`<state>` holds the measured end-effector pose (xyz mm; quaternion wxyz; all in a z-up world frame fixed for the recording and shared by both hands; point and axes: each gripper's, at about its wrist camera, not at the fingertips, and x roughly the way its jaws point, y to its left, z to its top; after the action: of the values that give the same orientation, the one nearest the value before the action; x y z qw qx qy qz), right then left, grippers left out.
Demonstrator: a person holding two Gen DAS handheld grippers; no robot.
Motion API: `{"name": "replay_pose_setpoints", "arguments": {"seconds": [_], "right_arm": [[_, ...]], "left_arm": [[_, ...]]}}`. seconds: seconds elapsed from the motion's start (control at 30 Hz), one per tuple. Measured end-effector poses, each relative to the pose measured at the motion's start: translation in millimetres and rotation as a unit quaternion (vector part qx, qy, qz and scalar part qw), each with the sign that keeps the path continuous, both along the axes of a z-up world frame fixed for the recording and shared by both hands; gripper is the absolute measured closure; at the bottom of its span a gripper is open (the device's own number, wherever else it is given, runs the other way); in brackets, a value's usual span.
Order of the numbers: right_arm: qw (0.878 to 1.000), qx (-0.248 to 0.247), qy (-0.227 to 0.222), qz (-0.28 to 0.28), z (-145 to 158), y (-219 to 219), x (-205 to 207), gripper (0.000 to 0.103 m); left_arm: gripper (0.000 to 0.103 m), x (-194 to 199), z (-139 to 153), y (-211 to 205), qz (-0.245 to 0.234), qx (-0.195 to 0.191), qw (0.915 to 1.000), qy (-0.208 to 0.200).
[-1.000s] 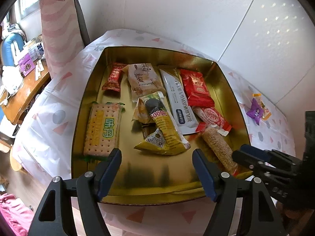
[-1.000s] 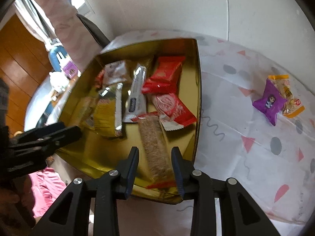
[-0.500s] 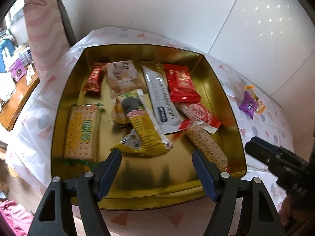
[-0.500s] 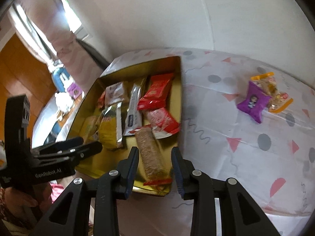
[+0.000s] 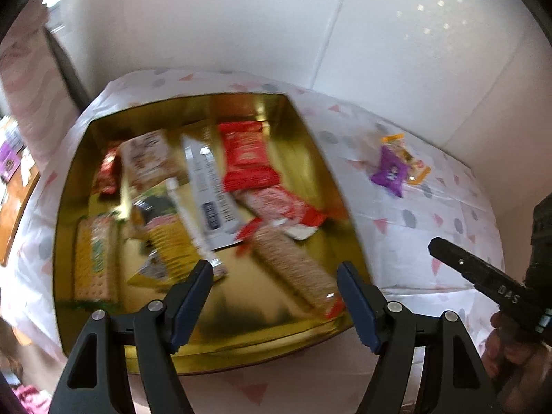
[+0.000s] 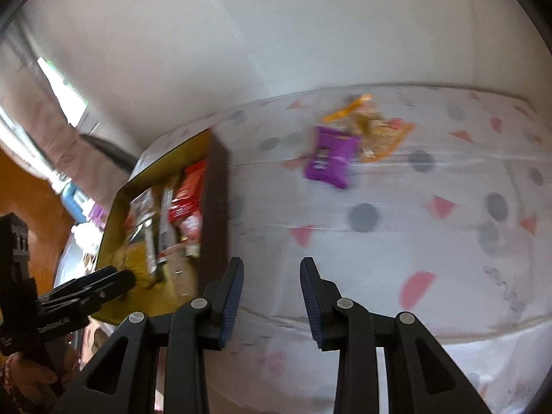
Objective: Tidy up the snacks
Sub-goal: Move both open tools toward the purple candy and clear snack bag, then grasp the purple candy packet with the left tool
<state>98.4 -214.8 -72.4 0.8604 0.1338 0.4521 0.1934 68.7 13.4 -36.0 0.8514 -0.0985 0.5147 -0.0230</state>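
From the left wrist view, the left gripper [image 5: 274,277] hangs over the near end of the shallow gold metal tray [image 5: 303,127], its fingers spread wide with nothing between them. The tray holds many wrapped snacks; a long sesame-coloured bar in clear wrap [image 5: 293,269] lies just in front of the fingers. The tray sits on a surface under a white cloth with pink triangles and grey dots [image 5: 407,241], probably as the collecting place.

From the right wrist view, the right gripper [image 6: 270,291] points past the tray's edge, over the cloth. Its fingers stand narrow and empty. Well ahead lie a small purple packet [image 6: 329,157] and an orange-edged clear packet [image 6: 374,129], touching each other – still outside the tray, so I think they are the next ones.
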Motion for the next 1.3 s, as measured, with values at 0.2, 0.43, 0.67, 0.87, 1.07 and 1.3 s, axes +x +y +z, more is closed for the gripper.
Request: {"name": "replay_pose_setpoints", "arguments": {"seconds": [0.2,0.43,0.67,0.87,1.07,1.3], "right_arm": [[0.999,-0.004,0.009,-0.052,-9,-41,-4,0.069],[0.996,-0.003,0.011,-0.091,-10,-77,-7,0.069],[0.994,0.000,0.006,-0.111,-6,-104,-1,0.069],[0.993,0.001,0.003,-0.118,-4,-123,5,0.069],[0.992,-0.005,0.002,-0.125,-4,-138,12,0.069],[0.993,-0.008,0.009,-0.117,-7,-142,22,0.069]], "left_arm": [[0.021,18,7,-35,-0.031,-0.008,0.9995,-0.001],[0.021,51,12,-82,-0.061,-0.008,0.9981,-0.007],[0.021,99,0,-126,-0.076,0.017,0.9969,-0.010],[0.021,131,-25,-147,-0.081,0.031,0.9962,0.004],[0.023,156,-46,-166,-0.104,0.050,0.9933,0.003],[0.055,171,-70,-174,-0.136,0.034,0.9899,0.021]]}}
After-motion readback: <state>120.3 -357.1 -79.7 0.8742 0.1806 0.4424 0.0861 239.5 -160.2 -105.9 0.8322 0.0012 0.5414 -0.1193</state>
